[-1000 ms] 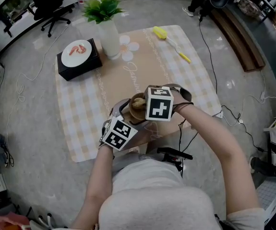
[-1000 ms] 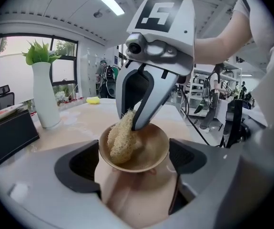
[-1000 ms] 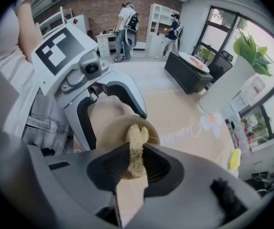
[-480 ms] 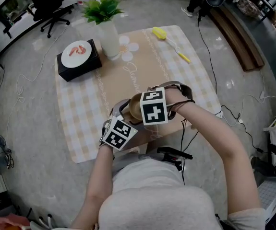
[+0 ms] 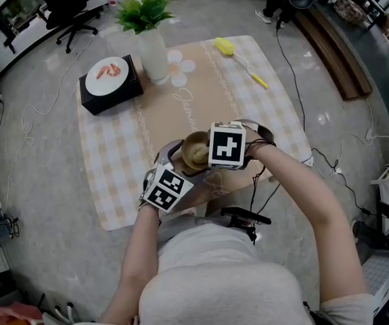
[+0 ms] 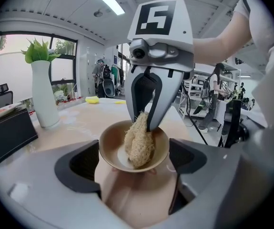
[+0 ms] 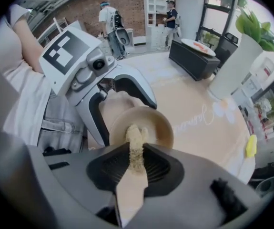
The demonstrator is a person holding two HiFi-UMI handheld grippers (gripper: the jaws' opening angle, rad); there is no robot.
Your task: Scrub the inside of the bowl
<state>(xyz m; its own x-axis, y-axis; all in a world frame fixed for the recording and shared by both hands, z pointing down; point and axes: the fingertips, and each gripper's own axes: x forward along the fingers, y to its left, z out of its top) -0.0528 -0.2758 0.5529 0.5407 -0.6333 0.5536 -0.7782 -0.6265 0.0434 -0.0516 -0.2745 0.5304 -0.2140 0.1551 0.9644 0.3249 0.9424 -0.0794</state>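
A tan bowl (image 6: 112, 149) is held at the near edge of the table (image 5: 123, 158), about midway along it, and is gripped from both sides by the left gripper (image 6: 134, 157), whose jaws are spread wide with the pads set against the bowl's outer wall. The bowl's opening is turned upward and towards the right gripper (image 7: 136, 160), which is reached down into it from above. The jaws of the right gripper are drawn narrow and are clamped on a pale, fibrous scrubber (image 6: 139, 142); the lower end of the scrubber is pressed against the inside of the bowl, near its bottom and its nearer wall. A checked cloth (image 5: 106, 181) with a plain tan middle band is spread over the table. Near the far edge, left of centre, a white vase (image 5: 154, 54) with green leaves is stood upright. At the far left corner a black box (image 5: 109, 93) is set, and a white plate (image 5: 103, 77) is laid on top of it (something small and pink is seen on the plate, too small to be identified). Towards the far right corner a yellow brush (image 5: 226, 47) is laid flat on the cloth, well apart from the bowl and both grippers.
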